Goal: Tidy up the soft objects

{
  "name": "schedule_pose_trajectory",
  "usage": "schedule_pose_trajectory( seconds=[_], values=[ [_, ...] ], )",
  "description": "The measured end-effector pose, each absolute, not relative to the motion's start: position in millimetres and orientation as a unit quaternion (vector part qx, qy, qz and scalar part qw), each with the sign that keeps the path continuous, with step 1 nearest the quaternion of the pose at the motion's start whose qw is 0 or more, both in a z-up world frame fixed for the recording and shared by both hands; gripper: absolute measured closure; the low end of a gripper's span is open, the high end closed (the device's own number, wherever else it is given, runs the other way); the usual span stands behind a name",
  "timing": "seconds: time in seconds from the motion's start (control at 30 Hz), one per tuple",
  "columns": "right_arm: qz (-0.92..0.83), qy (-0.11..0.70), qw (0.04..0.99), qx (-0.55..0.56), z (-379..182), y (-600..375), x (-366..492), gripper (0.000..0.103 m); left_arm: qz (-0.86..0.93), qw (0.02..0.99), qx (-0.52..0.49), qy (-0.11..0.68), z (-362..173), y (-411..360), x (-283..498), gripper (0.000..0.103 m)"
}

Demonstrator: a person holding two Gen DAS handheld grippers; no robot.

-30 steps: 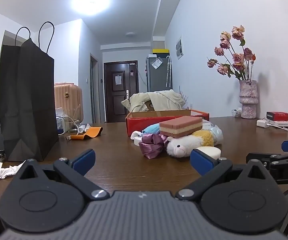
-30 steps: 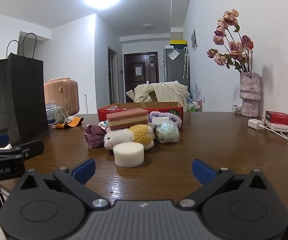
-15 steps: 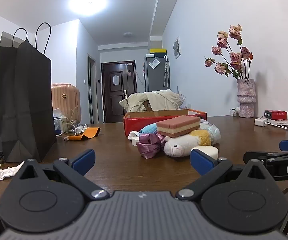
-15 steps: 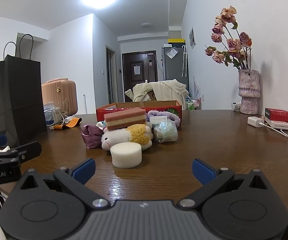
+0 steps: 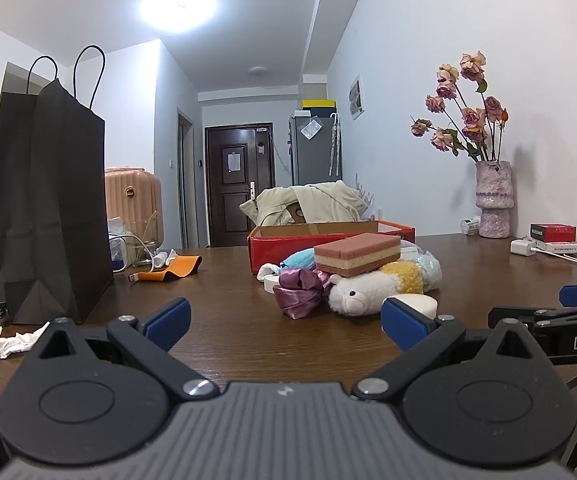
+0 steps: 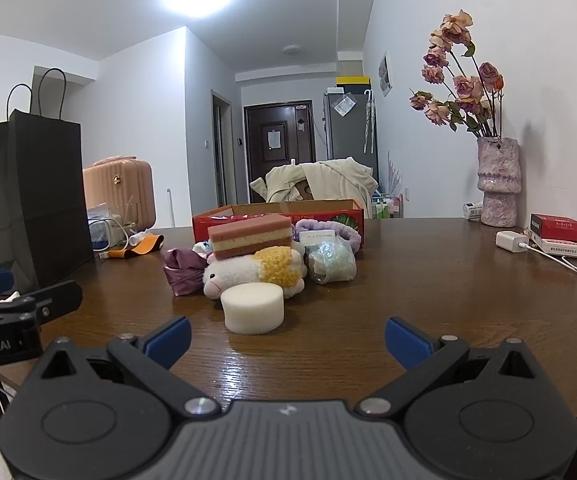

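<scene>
A pile of soft things lies mid-table before a red cardboard box [image 5: 288, 242] [image 6: 248, 216]. A pink and cream sponge [image 5: 357, 253] [image 6: 250, 236] rests on a white and yellow plush sheep [image 5: 362, 289] [image 6: 256, 270]. A purple satin scrunchie [image 5: 298, 292] [image 6: 184, 270] lies left of it, a white round sponge [image 6: 254, 307] [image 5: 416, 304] in front, a clear bag [image 6: 331, 264] to the right. My left gripper [image 5: 286, 322] and right gripper [image 6: 287, 340] are both open and empty, short of the pile.
A tall black paper bag [image 5: 52, 208] [image 6: 34, 200] stands at the left. An orange strap and cables [image 5: 168, 272] lie behind it. A vase of dried roses [image 6: 496, 182], a red packet [image 6: 556, 227] and a white charger with cable [image 6: 512, 240] are at the right.
Both views have shifted slightly; the pile sits a little closer and more central. Both grippers stay open and nothing on the table has moved.
</scene>
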State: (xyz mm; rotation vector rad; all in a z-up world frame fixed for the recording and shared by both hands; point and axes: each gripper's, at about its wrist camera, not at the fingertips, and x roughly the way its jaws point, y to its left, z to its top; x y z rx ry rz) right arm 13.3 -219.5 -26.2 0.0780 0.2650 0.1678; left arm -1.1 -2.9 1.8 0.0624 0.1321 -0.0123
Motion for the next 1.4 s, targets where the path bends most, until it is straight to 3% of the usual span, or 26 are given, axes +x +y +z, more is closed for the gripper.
schedule_pose_trajectory(
  seconds=[1.4],
  values=[
    [0.08,0.137,0.986,0.044,-28.6,-220.3,14.5,0.0,-0.002,0.998,0.025,0.062,1.1,-2.6,-2.4,0.0]
  ],
)
